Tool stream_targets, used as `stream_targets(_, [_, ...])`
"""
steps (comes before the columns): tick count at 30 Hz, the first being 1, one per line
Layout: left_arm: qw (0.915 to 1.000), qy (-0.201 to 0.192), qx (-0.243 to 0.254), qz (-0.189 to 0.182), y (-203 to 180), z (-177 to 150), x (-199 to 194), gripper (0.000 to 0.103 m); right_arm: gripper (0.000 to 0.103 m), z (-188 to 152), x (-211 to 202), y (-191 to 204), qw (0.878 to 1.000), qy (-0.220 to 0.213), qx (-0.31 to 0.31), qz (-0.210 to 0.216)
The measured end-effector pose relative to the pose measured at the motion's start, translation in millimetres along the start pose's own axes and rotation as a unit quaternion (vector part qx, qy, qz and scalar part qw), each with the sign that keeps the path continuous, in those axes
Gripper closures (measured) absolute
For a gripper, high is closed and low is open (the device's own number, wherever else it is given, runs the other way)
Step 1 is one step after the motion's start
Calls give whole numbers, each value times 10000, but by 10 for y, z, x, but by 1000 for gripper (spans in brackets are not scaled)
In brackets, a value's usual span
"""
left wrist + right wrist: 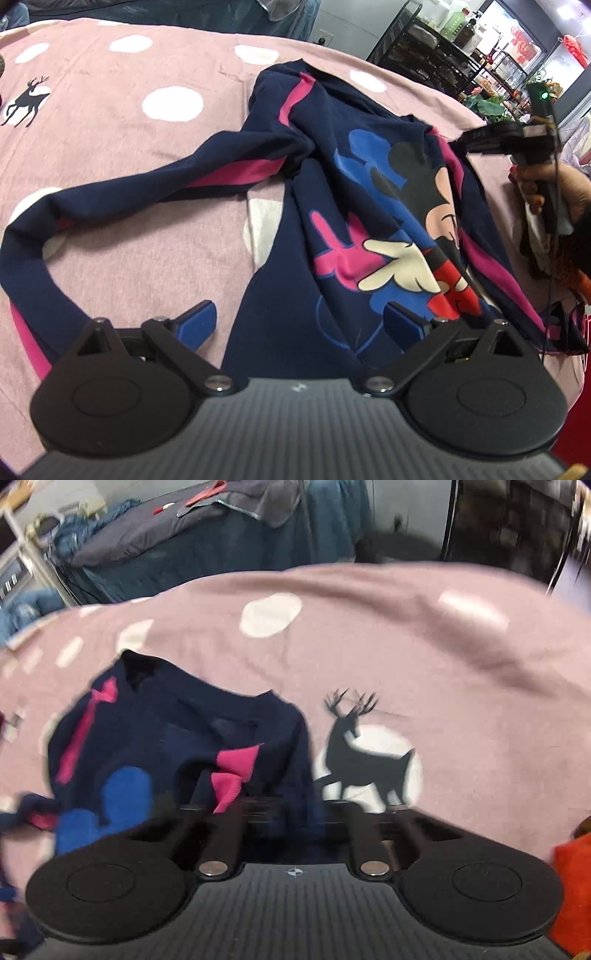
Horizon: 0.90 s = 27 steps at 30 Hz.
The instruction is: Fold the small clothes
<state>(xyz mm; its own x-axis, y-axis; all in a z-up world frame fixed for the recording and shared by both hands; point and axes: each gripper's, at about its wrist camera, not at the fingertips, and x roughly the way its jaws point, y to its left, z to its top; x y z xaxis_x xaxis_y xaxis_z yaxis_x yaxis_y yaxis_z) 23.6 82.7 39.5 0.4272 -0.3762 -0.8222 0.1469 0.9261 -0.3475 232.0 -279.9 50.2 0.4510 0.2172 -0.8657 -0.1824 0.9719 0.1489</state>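
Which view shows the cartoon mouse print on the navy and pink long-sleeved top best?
The left wrist view: the cartoon mouse print on the navy and pink long-sleeved top lies sharp and almost whole. The right wrist view is blurred and shows only the print's blue patches beside the bunched collar.

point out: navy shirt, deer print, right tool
navy shirt [280,332], left wrist view, plain lower body panel.
deer print [364,760], right wrist view, the deer's flank on the pink sheet.
right tool [467,142], left wrist view, tips at the shirt's far edge.

pink dotted sheet [122,155] w/ deer print [364,755]
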Motion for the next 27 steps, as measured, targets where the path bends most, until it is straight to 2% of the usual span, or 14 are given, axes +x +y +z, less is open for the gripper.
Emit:
stream_targets(2, [10000, -18, -33, -12, 8, 0, -8, 5, 98, 96, -119, 19, 9995, -254, -169, -69])
stream_targets(4, [9999, -97, -55, 22, 10, 7, -26, 5, 99, 250, -235, 47, 9917, -620, -542, -989])
stream_targets(6, [9999, -117, -61, 102, 13, 16, -30, 5, 103, 395, -311, 109, 9627, -1129, -1229, -2130])
stream_targets(8, [9998, -148, -74, 102, 24, 29, -34, 5, 101, 499, -290, 97, 9215, -1409, -1705, -3193])
stream_targets(9, [9998, -180, -66, 95, 32, 40, -34, 5, 100, 553, -255, 44, 9209, -1294, -1695, -3264])
stream_targets(11, [9993, -273, 57, 257, 36, 87, -42, 5, 103, 596, -265, -93, 9548, -1039, -1299, -2462])
stream_targets(12, [9983, -341, 191, 434, 32, 123, -52, 4, 86, 575, -293, -119, 9616, -1071, -1050, -2297])
stream_targets(13, [9963, -435, 354, 654, 34, 172, -64, 4, 55, 532, -328, -117, 9644, -1117, -861, -2238])
stream_targets(15, [9879, -726, 706, 1172, 34, 281, -91, 5, 25, 426, -358, -74, 9723, -1093, -656, -1958])
stream_targets(17, [9777, -994, 1058, 1516, 65, 390, -85, 4, 25, 288, -408, 11, 9824, -1058, -437, -1479])
stream_targets(20, [9662, -825, 1474, 1946, 130, 528, 78, 5, 24, 0, -468, 156, 9946, -836, -39, -611])
stream_targets(24, [9367, -762, 2309, 2518, 102, 552, 375, 5, 21, -523, -732, 401, 9963, -762, 283, 274])
stream_targets(26, [9326, -498, 2429, 2624, 120, 568, 595, 16, 18, -748, -872, 521, 9957, -837, 185, 340])
stream_targets(27, [9407, -564, 2324, 2406, 136, 586, 598, 37, 18, -831, -916, 544, 9952, -888, 185, 378])
